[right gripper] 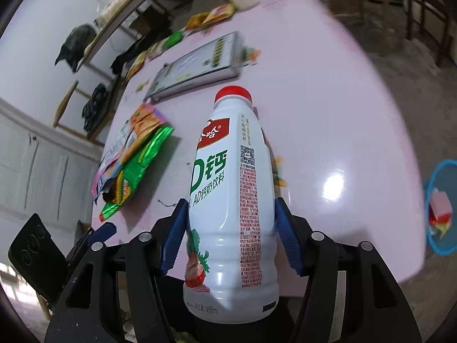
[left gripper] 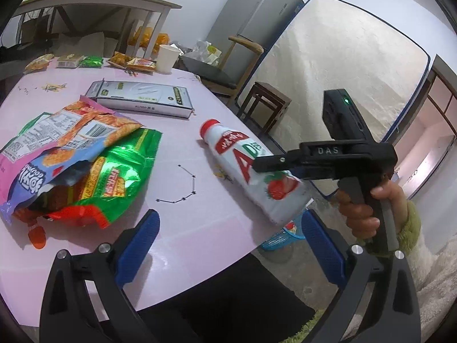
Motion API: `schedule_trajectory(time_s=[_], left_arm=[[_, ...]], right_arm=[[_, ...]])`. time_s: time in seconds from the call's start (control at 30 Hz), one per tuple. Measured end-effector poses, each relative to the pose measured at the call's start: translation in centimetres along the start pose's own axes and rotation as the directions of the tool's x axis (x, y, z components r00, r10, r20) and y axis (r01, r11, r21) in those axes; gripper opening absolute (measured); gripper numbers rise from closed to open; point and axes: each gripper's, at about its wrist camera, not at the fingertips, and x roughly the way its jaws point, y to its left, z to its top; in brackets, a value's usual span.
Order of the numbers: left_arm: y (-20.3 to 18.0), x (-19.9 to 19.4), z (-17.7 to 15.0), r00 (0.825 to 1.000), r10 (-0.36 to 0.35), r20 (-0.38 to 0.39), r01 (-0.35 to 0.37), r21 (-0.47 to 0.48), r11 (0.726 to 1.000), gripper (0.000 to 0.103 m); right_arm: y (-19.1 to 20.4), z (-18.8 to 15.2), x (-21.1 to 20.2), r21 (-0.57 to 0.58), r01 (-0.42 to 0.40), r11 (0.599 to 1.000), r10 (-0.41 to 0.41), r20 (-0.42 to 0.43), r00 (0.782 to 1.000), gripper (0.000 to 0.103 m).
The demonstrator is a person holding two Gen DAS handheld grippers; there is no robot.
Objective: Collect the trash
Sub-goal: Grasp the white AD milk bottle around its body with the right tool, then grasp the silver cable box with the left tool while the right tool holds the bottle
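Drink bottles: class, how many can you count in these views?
1. The white bottle, red-capped, is clamped in the right gripper above the pink table. Others may be hidden beyond the frames.

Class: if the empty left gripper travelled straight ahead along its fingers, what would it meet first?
Probably the bare pink tabletop between the snack wrappers and bottle; depth is uncertain. Left gripper is open.

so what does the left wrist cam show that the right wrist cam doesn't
Only the left wrist view shows the open left gripper, the hand on the right tool's handle, the fridge and the mattress.

Only the right wrist view shows the right gripper with both pads on the bottle, and trash inside the blue basket.

Both show the bottle, snack wrappers, flat box, paper cup and pink table.
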Motion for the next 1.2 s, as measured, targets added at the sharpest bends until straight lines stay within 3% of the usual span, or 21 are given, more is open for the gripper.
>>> schedule_trajectory(time_s=[0.2, 0.47, 0.63, 0.77, 0.87, 0.93, 1.0, 1.07, 1.17, 1.2], left_arm=[[-1.6, 0.4, 0.3, 1.0, 0.015, -0.012, -0.015, 0.034, 0.999, 0.097], [-3.1, 0.1, 3.4, 0.998, 0.055, -0.013, -0.053, 0.085, 0.995, 0.097], [-3.3, -0.3, 7.3, 0.992, 0.123, -0.042, -0.117, 0.111, 0.987, 0.097], [-2.6, -0.2, 11.3, 0.99, 0.131, -0.056, -0.127, 0.063, 0.99, 0.097], [-1.7, 0.8, 14.7, 0.989, 0.124, -0.077, -0.123, 0.02, 0.992, 0.097], [-1.3, 1.9, 16.5, 0.984, 0.152, -0.091, -0.149, 0.042, 0.988, 0.097], [-1.2, 3.6, 18.0, 0.975, 0.19, -0.113, -0.176, 0.123, 0.977, 0.097], [-1.2, 6.3, 19.1, 0.953, 0.265, -0.145, -0.222, 0.257, 0.941, 0.097], [-1.2, 10.6, 19.5, 0.911, 0.372, -0.176, -0.257, 0.463, 0.848, 0.097], [-1.0, 12.3, 19.4, 0.893, 0.41, -0.187, -0.257, 0.536, 0.804, 0.097]], right_arm=[[-1.8, -1.0, -2.0, 0.053, 0.007, 0.999, -0.011, 0.069, 0.998, 0.057], [-2.4, -0.8, -1.8, 0.041, 0.023, 0.999, -0.026, 0.055, 0.998, 0.059], [-2.7, -0.5, -1.8, 0.018, 0.009, 1.0, -0.01, 0.051, 0.999, 0.063], [-3.2, -0.2, -0.9, 0.002, -0.009, 1.0, 0.009, 0.031, 0.999, 0.063], [-3.9, -0.3, -0.6, 0.004, -0.038, 0.999, 0.038, 0.02, 0.999, 0.057], [-4.3, -0.4, -0.8, 0.009, -0.057, 0.998, 0.057, 0.027, 0.998, 0.057], [-4.7, -0.5, -1.3, 0.008, -0.06, 0.998, 0.06, 0.041, 0.997, 0.057], [-5.3, -0.5, -1.6, 0.015, -0.07, 0.997, 0.069, 0.046, 0.997, 0.057], [-6.1, -0.6, -1.9, 0.021, -0.091, 0.996, 0.09, 0.051, 0.995, 0.057], [-6.3, -0.6, -2.0, 0.023, -0.101, 0.995, 0.1, 0.054, 0.994, 0.057]])
